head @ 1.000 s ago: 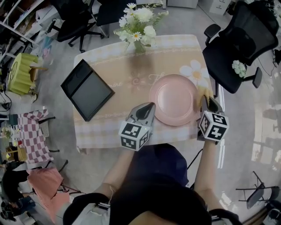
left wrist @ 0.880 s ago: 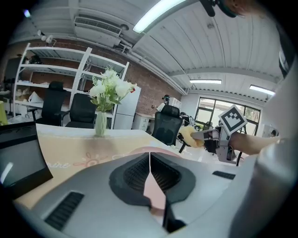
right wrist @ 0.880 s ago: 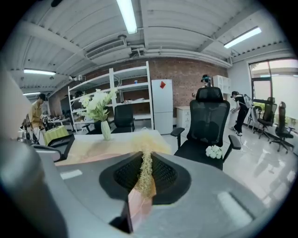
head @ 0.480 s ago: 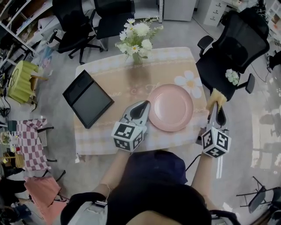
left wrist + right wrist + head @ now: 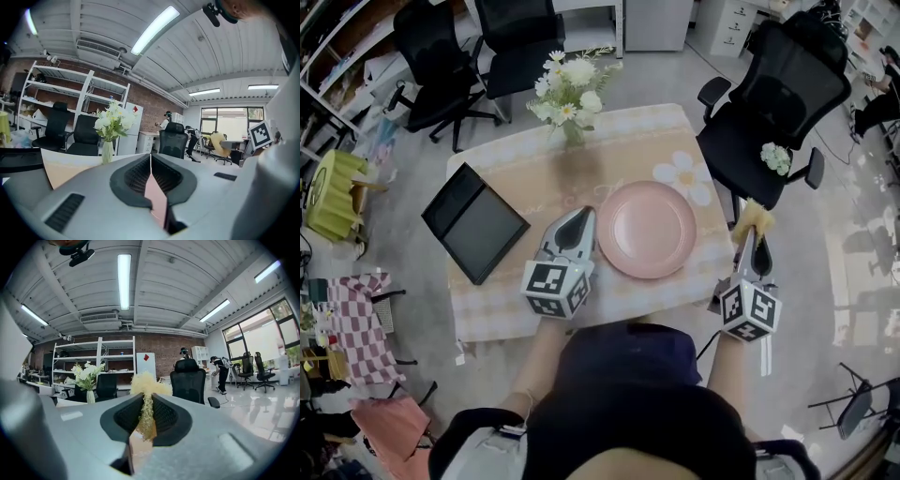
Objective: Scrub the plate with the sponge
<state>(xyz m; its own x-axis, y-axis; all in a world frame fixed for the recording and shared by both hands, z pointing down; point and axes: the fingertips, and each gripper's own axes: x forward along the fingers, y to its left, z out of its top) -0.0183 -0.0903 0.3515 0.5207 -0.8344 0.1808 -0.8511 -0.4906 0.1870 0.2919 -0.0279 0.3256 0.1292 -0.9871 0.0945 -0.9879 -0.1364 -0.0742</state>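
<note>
- the left gripper (image 5: 150, 157) has its jaws pressed together with nothing between them; only a sliver of pink shows through the slit below their tips.
- the right gripper (image 5: 145, 400) is clamped on the sponge (image 5: 146, 382), a pale yellow, stringy tuft that sticks out past the jaw tips.
- the plate (image 5: 647, 228) is pink, round and has nothing on it; it lies just to the right of the left jaws' tips, and whether they touch its rim cannot be told.
- the same plate sits well to the left of the right jaws, so the sponge is apart from it, held out beyond the right edge of the table (image 5: 609, 155).
- ahead of the left jaws, at the table's far edge, a vase (image 5: 572, 129) holds white flowers (image 5: 565, 82).
- left of the left jaws lies a black tray (image 5: 475, 223), shallow, with nothing in it.
- ahead of the right jaws stands a black office chair (image 5: 783, 89) on the floor.
</note>
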